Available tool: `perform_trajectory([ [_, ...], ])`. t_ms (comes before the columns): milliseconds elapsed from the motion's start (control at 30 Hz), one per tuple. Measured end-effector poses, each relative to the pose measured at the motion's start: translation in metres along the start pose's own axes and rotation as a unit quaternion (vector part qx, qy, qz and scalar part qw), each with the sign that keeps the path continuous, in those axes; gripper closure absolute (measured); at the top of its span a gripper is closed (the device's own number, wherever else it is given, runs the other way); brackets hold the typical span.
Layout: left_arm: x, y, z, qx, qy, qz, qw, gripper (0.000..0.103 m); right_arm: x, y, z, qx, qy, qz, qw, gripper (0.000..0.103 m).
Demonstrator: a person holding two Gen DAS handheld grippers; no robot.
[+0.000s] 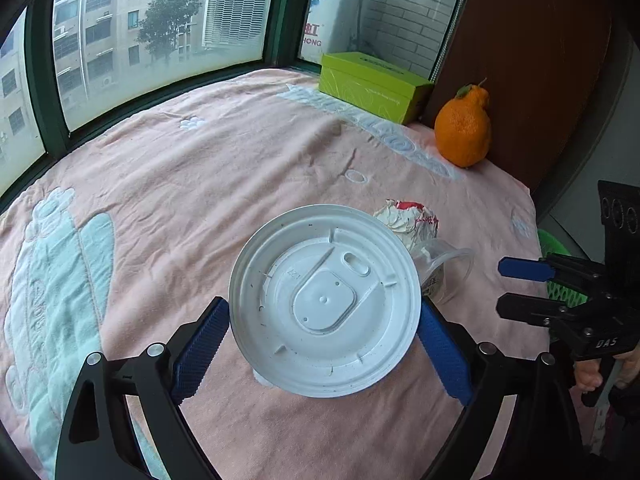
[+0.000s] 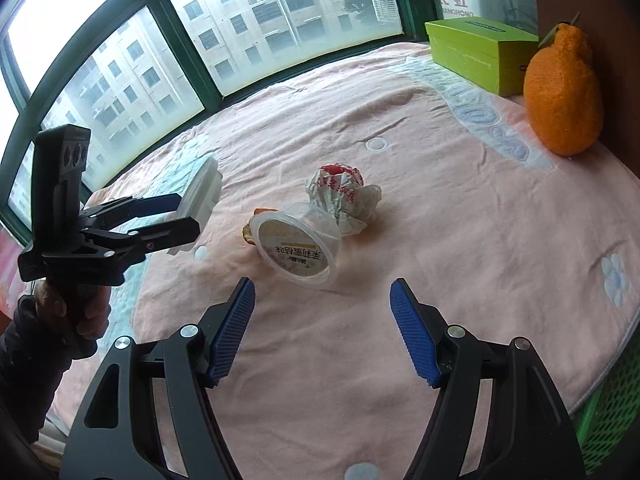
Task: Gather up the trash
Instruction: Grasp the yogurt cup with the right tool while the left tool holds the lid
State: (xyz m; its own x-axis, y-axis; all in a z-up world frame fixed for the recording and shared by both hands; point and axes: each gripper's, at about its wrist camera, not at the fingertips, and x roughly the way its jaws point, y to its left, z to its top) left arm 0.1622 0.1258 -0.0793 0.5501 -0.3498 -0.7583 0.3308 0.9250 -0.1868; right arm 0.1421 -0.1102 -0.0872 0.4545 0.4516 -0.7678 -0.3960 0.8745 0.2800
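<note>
A round white plastic lid (image 1: 324, 300) sits edge to edge between the blue pads of my left gripper (image 1: 324, 309), which is shut on it. In the right wrist view that lid (image 2: 200, 192) hangs tilted above the cloth in the left gripper (image 2: 186, 216). A clear plastic cup (image 2: 298, 246) lies on its side mid-table, with a crumpled red-and-white wrapper (image 2: 340, 188) just behind it. My right gripper (image 2: 323, 286) stands open a little short of the cup, nothing between its fingers. In the left wrist view the cup (image 1: 444, 272) and wrapper (image 1: 408, 220) peek out behind the lid.
A pink towel (image 1: 200, 180) covers the round table by a window. A green box (image 2: 480, 48) and an orange fruit (image 2: 564, 96) stand at the far right. A green mesh basket (image 2: 608, 420) sits below the table's right edge. A small orange scrap (image 2: 250, 232) lies beside the cup.
</note>
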Motion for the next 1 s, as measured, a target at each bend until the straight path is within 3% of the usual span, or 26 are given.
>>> perform_trajectory([
  [333, -0.021, 0.023, -0.004, -0.056, -0.019, -0.002, 0.9983, 0.014, 0.042, 0.021, 0.015, -0.002, 0.017, 0.002, 1.000, 0.038],
  [1000, -0.026, 0.036, -0.020, -0.089, -0.023, -0.009, 0.9958, 0.014, 0.068, 0.029, 0.015, 0.022, 0.021, -0.015, 0.999, 0.037],
])
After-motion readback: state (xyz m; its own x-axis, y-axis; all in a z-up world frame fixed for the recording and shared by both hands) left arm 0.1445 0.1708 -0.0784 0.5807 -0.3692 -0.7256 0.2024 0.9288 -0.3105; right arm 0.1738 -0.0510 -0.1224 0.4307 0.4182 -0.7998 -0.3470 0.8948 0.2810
